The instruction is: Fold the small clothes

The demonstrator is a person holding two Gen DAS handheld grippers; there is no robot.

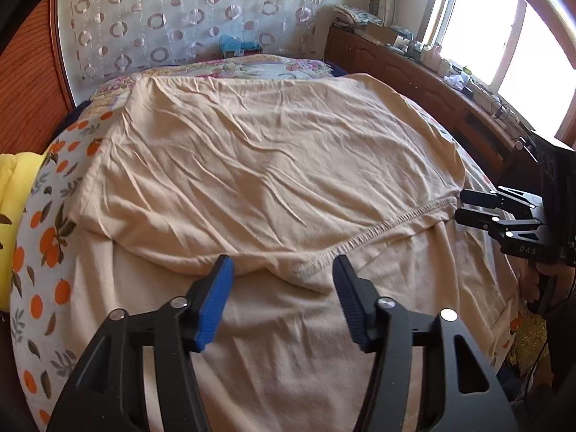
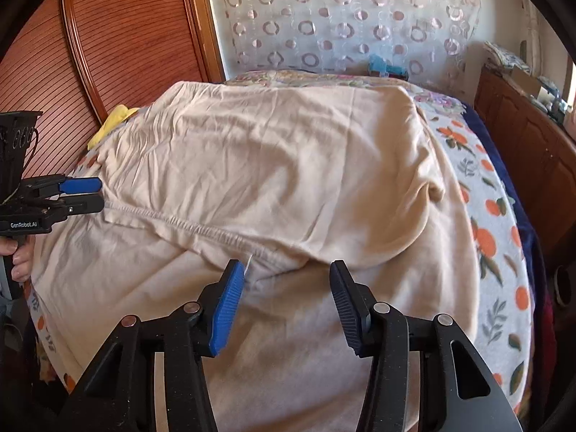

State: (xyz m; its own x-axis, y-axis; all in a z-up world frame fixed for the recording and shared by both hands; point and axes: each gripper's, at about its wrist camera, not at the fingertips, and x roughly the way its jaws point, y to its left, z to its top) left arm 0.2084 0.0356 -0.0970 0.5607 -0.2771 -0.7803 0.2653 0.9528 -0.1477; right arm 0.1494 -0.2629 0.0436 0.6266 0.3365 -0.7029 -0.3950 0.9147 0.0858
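A cream garment point(image 1: 270, 165) lies spread on the bed, folded over itself, with an elastic hem point(image 1: 378, 230) running across near me. It also shows in the right wrist view point(image 2: 288, 172), hem point(image 2: 201, 230) included. My left gripper point(image 1: 282, 270) is open, its fingers just above the fold near the hem's left end. My right gripper point(image 2: 284, 273) is open above the hem's other end. Each gripper shows in the other's view: the right point(image 1: 464, 205) at the garment's right edge, the left point(image 2: 97, 194) at its left edge, both with jaws apart.
The bed has an orange-print sheet point(image 1: 46, 237) and a floral cover point(image 1: 252, 66) at the far end. A yellow cushion point(image 1: 14, 187) lies at the left. A wooden cabinet point(image 1: 432, 79) with clutter stands on the right under a window. A wooden panel point(image 2: 118, 36) stands on the left.
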